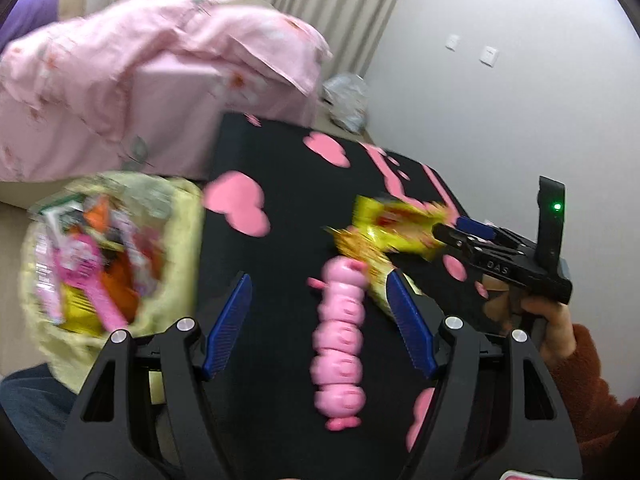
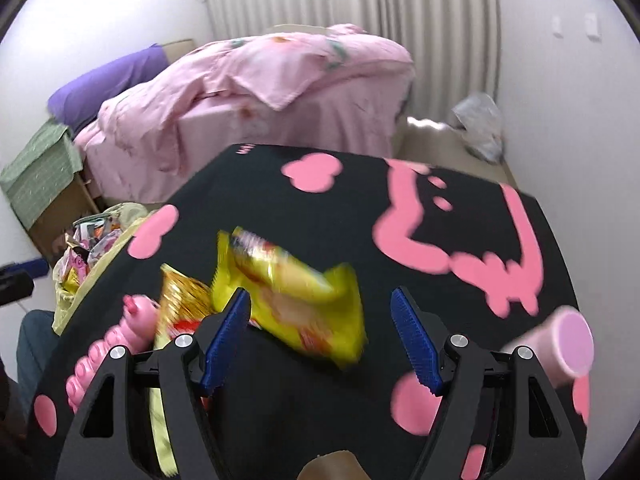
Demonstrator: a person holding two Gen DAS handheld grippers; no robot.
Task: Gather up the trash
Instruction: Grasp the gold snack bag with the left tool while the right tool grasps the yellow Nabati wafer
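A yellow snack wrapper (image 2: 296, 296) lies on the black table with pink shapes (image 2: 320, 216), just ahead of my open right gripper (image 2: 320, 336). A gold wrapper (image 2: 180, 300) lies to its left. In the left wrist view the yellow wrapper (image 1: 396, 224) sits by the right gripper (image 1: 452, 236), with the gold wrapper (image 1: 360, 248) beside it. My left gripper (image 1: 320, 320) is open and empty above the table. A yellow trash bag (image 1: 176, 224), full of wrappers, hangs at the table's left edge; it also shows in the right wrist view (image 2: 96, 252).
A pink segmented toy (image 1: 340, 344) lies between my left fingers' line of view, also in the right wrist view (image 2: 108, 352). A pink cylinder (image 2: 560, 344) lies at the table's right. A bed with pink bedding (image 2: 260, 92) stands behind. A crumpled plastic bag (image 2: 480, 124) lies on the floor.
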